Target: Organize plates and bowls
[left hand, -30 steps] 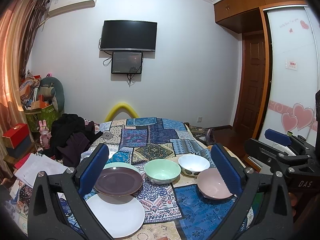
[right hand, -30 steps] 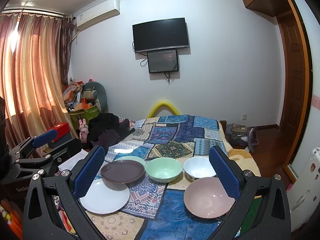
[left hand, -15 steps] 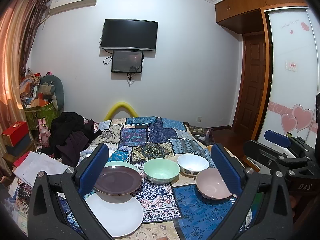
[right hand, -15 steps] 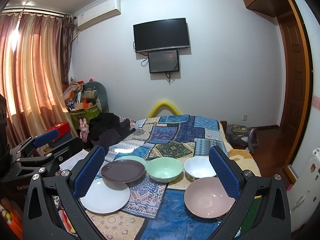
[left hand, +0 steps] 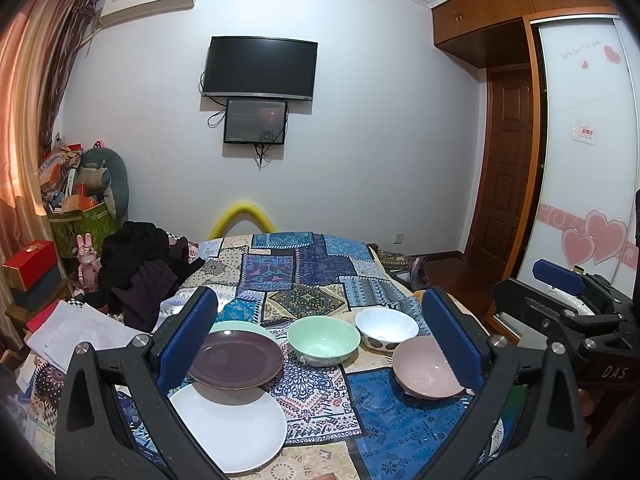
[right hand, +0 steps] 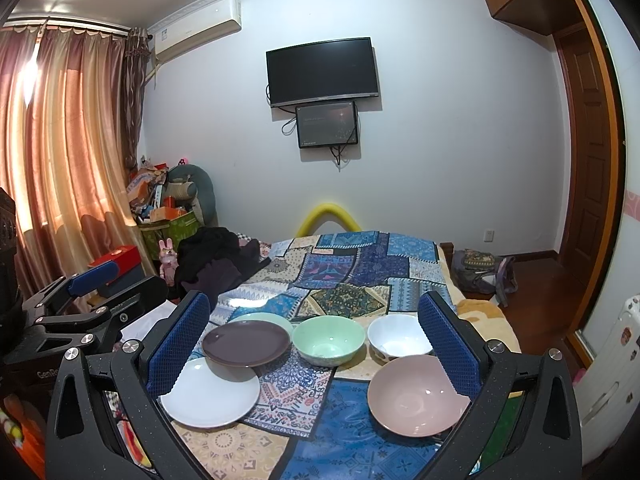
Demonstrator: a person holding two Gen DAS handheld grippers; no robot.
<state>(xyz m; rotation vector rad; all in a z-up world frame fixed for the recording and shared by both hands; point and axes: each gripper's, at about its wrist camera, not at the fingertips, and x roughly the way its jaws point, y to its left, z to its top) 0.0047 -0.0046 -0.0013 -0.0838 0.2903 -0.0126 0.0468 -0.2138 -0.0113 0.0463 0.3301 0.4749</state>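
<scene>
On the patchwork-covered table (left hand: 320,280) lie a white plate (left hand: 232,428), a dark purple plate (left hand: 236,360) resting on a pale green plate (left hand: 240,325), a green bowl (left hand: 323,340), a white bowl (left hand: 386,326) and a pink bowl (left hand: 424,372). My left gripper (left hand: 320,340) hovers open above the near edge, holding nothing. My right gripper (right hand: 314,344) is open too and holds nothing. In its view the white plate (right hand: 210,394), purple plate (right hand: 246,342), green bowl (right hand: 328,340), white bowl (right hand: 398,340) and pink bowl (right hand: 416,396) lie between its fingers.
A heap of dark clothes (left hand: 140,264) and papers (left hand: 80,332) lie on the table's left side. The right gripper (left hand: 568,304) shows at the right edge of the left wrist view. A bag (right hand: 480,268) sits on the wooden floor to the right.
Almost nothing differs. Both views have drifted very slightly, the dishes lie where they were, and both grippers stay open.
</scene>
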